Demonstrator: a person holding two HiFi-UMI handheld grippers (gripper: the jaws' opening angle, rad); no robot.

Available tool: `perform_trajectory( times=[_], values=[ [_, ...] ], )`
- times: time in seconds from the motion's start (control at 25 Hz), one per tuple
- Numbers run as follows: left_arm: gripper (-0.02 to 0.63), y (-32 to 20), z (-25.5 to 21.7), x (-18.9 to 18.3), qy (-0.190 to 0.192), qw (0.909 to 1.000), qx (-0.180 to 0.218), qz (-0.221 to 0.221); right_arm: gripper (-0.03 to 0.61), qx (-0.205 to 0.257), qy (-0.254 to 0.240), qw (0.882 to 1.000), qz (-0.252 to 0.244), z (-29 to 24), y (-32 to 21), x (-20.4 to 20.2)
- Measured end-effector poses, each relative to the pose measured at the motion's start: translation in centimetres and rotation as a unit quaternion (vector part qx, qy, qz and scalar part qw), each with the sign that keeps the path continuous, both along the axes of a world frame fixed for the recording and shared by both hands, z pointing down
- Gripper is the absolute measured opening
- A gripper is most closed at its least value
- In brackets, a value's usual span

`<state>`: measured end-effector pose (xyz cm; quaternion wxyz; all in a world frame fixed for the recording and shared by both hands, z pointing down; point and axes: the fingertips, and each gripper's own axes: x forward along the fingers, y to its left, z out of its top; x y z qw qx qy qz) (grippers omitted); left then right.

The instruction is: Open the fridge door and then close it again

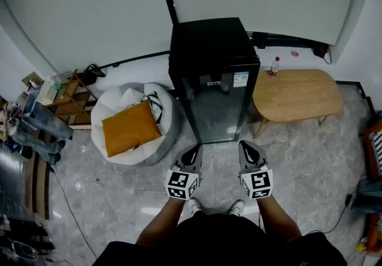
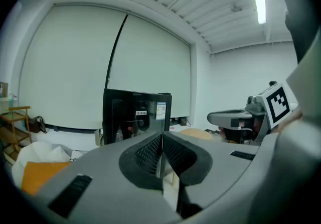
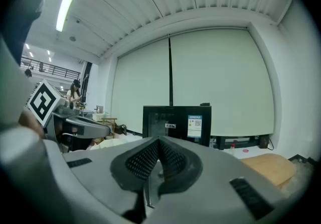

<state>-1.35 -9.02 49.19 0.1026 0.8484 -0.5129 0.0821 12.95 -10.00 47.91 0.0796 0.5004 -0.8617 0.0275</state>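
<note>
A small black fridge (image 1: 213,74) with a glass door stands against the far wall, its door closed. It also shows ahead in the left gripper view (image 2: 136,116) and the right gripper view (image 3: 176,123). My left gripper (image 1: 192,152) hovers just short of the door's lower left, jaws shut with nothing between them. My right gripper (image 1: 250,150) is level with it, off the door's lower right corner, also shut and empty. Neither touches the fridge.
A white beanbag (image 1: 156,139) with an orange cushion (image 1: 128,127) lies left of the fridge. A low wooden table (image 1: 296,95) stands to its right, a bottle (image 1: 274,66) behind it. A wooden rack (image 1: 73,101) and clutter fill the left side.
</note>
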Motion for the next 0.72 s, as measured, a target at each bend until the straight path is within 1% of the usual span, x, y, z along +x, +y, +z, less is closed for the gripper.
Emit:
perform_trajectory(
  times=[0.2,0.6,0.72],
  values=[
    [0.025,0.2,0.3,-1.0,-0.008,0.9999,-0.006,0.004,0.017,-0.001,-0.014,1.0,-0.008,0.0,0.2,-1.6],
    [0.025,-0.8,1.0,-3.2,-0.013,0.9999,-0.004,0.006,0.017,-0.003,-0.021,1.0,0.009,0.4,-0.7,-3.3],
    [0.025,-1.1,1.2,-3.8,-0.011,0.9999,-0.007,0.005,0.017,-0.004,-0.016,1.0,0.011,0.6,-0.9,-3.8]
  ],
)
